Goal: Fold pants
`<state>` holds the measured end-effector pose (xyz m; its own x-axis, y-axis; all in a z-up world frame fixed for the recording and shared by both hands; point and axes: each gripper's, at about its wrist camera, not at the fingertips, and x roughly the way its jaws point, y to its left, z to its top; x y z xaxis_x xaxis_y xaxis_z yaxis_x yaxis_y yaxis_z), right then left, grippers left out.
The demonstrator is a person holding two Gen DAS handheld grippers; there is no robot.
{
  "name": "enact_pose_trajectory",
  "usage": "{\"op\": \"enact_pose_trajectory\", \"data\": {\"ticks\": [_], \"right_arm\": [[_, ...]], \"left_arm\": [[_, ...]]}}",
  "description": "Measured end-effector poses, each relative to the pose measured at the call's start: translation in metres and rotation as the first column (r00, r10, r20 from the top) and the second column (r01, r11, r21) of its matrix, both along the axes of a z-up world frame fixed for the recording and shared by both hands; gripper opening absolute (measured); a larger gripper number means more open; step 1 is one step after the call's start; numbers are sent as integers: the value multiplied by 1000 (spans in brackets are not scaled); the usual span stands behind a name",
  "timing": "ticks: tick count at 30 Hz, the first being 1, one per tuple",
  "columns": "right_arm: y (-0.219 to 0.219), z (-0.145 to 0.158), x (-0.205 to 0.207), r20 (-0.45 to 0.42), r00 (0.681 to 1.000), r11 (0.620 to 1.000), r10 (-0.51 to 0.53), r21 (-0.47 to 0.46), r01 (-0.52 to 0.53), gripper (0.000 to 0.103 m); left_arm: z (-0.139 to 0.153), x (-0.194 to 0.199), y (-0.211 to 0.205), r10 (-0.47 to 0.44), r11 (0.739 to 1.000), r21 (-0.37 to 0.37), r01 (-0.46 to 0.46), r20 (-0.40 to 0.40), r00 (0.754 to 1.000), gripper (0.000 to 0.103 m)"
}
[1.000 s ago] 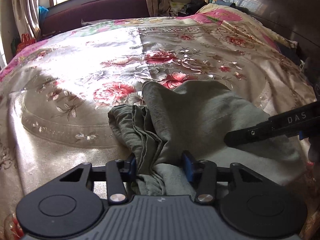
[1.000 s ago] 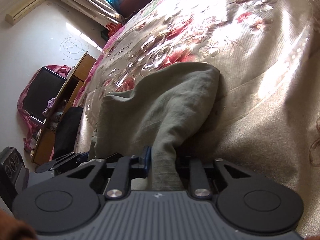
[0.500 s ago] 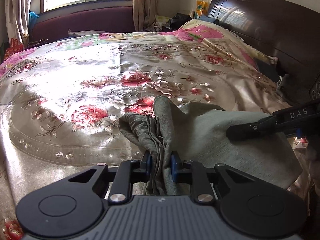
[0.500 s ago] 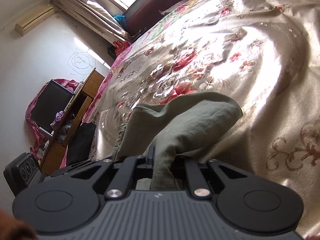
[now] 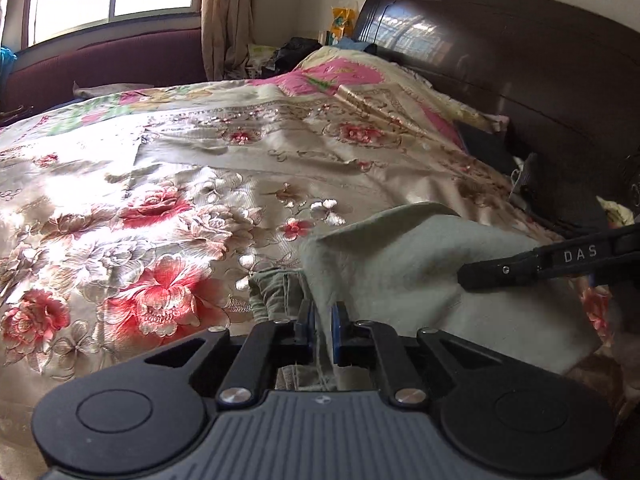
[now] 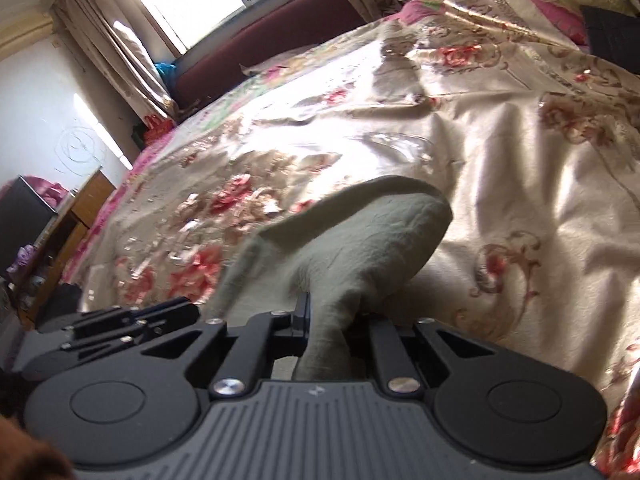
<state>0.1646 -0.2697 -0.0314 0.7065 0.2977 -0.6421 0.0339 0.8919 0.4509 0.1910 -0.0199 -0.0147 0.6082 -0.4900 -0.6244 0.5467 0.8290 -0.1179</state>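
The grey-green pants (image 5: 404,264) lie bunched on the floral bedspread (image 5: 168,184). My left gripper (image 5: 321,326) is shut on a gathered edge of the pants and holds it raised off the bed. My right gripper (image 6: 332,320) is shut on another part of the pants (image 6: 360,240), which rise in a hump in front of it. The right gripper also shows in the left wrist view (image 5: 548,262) as a black bar marked DAS over the cloth. The left gripper's side shows at the lower left of the right wrist view (image 6: 120,328).
A dark wooden headboard (image 5: 520,72) stands at the right with pillows and dark items (image 5: 484,144) beside it. A maroon bench (image 5: 104,64) runs under the window. A wooden cabinet (image 6: 64,232) and a black box (image 6: 20,216) stand beside the bed.
My left gripper closed on the gathered pants edge and lifted it. Both grippers rose and tilted up with the cloth, drawing the pants toward the near side of the bed.
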Motion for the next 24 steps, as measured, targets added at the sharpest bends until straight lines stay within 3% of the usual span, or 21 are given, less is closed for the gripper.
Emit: {"op": "enact_pose_trajectory", "data": {"ticks": [2,4,9,12,15,18,22,24], "right_arm": [[-12,-20,7,-95,995,1000,-23,3,23,19],[-16,-25,1,-85,996,999,-19,25,21,23],[-25,-18,-13,-40,999,998,-30,60,33,28],[-29,-12,-18,-20,998,997,-58,56,59,28],[-27,-8,-24,-2,996,995,-85,54,85,29],[-24,-7,-28,8,996,995,-86,46,85,34],[-21,-5,-31,23,996,996,-89,24,88,34],[-21,-5,-32,26,996,996,-84,13,83,34]], "left_arm": [[-16,7,-13,5,996,85,-5,-9,1000,24],[-24,9,-17,16,991,133,-14,-17,1000,25],[-10,1,2,50,996,72,-47,-37,998,27],[2,-8,9,77,995,70,-75,-21,997,36],[17,-20,10,65,998,9,-65,-5,998,42],[20,-24,0,17,1000,-19,-18,-25,1000,61],[2,-16,-25,-19,998,51,23,-63,998,61],[-6,-14,-36,-11,995,98,17,-65,998,51]]}}
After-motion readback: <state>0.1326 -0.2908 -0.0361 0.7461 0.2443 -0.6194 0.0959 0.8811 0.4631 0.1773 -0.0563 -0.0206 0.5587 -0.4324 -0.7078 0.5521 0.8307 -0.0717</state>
